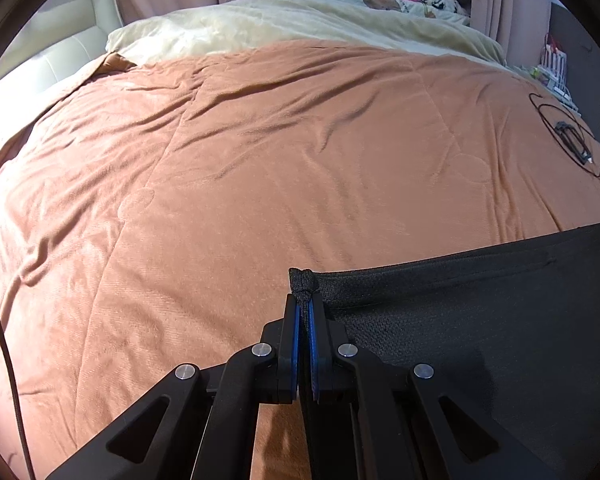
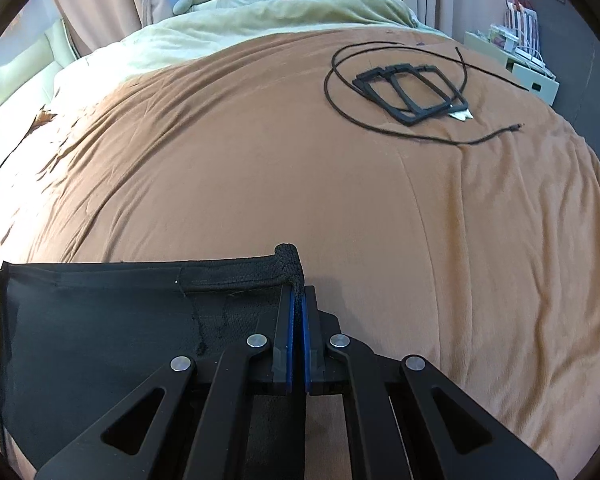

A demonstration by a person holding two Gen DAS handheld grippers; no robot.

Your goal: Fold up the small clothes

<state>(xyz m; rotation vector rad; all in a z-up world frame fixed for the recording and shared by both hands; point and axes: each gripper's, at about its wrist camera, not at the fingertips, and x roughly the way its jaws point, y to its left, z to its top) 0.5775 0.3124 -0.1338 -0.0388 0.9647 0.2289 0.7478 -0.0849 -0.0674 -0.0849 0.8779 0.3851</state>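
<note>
1. Left gripper point(image 1: 304, 308) and right gripper point(image 2: 298, 300): jaws clamped on opposite corners of black garment point(image 2: 100, 320).
2. Garment stretched taut above bed point(image 2: 260, 160), near edge; no fold visible yet.

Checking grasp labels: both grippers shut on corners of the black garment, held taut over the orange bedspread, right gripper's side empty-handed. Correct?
Not quite. The right gripper is not empty: the right wrist view shows its blue pads clamped on a bunched corner of the black garment. The left gripper likewise pinches its corner, over the orange bedspread.
</note>
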